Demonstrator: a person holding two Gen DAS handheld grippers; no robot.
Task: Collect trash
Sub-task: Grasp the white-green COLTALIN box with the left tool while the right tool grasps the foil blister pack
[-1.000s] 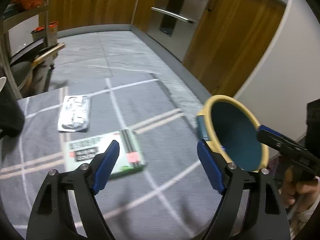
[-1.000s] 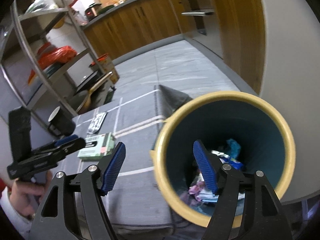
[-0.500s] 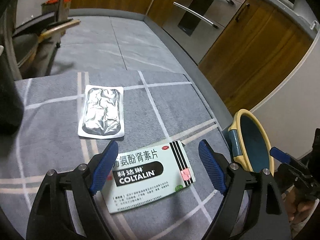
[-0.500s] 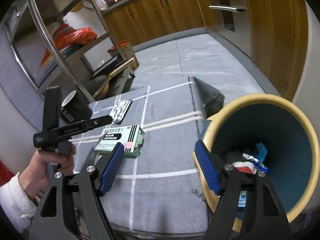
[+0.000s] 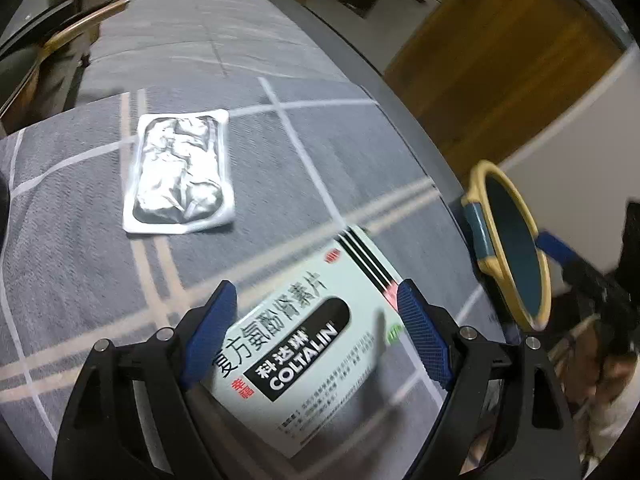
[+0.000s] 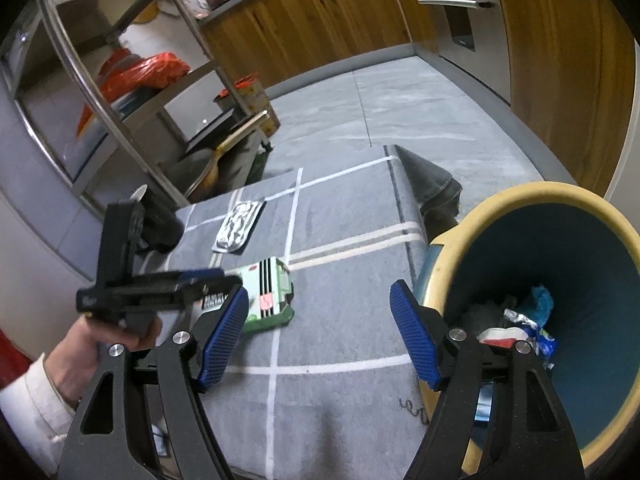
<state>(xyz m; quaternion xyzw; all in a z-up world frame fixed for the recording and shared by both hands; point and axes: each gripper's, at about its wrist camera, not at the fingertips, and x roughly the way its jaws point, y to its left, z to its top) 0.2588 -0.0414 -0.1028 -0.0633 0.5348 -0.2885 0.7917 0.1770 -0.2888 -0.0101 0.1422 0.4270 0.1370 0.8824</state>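
Pale green card, black lettering: the box lies flat on the grey cloth, and the left gripper hangs over it with both blue pads spread wide; the box shows between them, yet neither pad presses on it, so nothing is held. Its long axis runs on a slant across the gap, from low near the left pad up toward the striped end by the right pad; the box seems wider than the gap along that line, so I judge the fingers would do better across its short side, which may call for a small turn of the wrist before closing. In the right wrist view the same left gripper comes in from the side, its tips over the near end of the box; whether they touch the card I cannot tell.

Beyond the box, further up the cloth, lies a foil pack, well apart from either gripper and untouched; it will want collecting too.

The right gripper is also open wide and empty; it points at bare cloth between the box and the bin. The bin stands just off the cloth's edge on the right, with wrappers already in its bottom; the left hand is plainly the nearer to the box, the right the nearer to the bin.
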